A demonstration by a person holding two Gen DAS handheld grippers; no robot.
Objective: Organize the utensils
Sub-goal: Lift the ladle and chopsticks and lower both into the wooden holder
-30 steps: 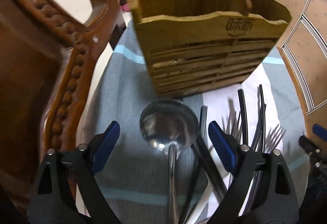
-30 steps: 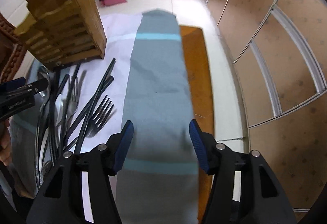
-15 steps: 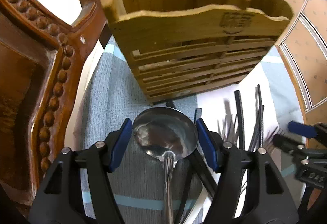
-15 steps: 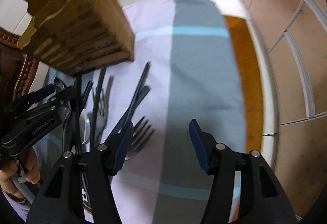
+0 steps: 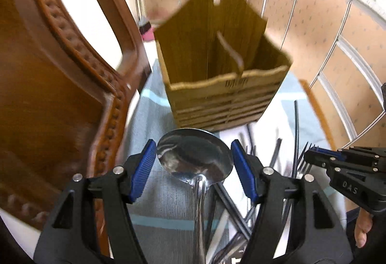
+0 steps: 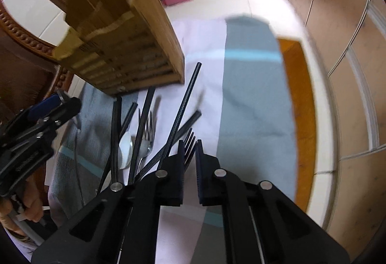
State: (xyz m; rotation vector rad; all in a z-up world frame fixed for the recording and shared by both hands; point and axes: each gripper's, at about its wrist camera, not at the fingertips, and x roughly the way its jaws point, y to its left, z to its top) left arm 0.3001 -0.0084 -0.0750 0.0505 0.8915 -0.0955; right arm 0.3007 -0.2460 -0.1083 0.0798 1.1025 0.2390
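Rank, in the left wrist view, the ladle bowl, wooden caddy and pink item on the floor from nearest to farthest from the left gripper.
1. Ladle bowl: between the left gripper's blue pads.
2. Wooden caddy: just beyond the bowl, standing on the cloth.
3. Pink item: far back on the floor, left of the caddy's top.

Orange-brown tabletop (image 6: pixel 299 95), bare only along its right edge, otherwise spread with a grey and white striped cloth (image 6: pixel 253 100). On the cloth, toward the far left corner, a slatted wooden utensil holder (image 6: pixel 125 47); nearer, loosely crossed black chopsticks (image 6: pixel 185 100), forks (image 6: pixel 148 133) and a spoon (image 6: pixel 125 150) (partly overlapping).
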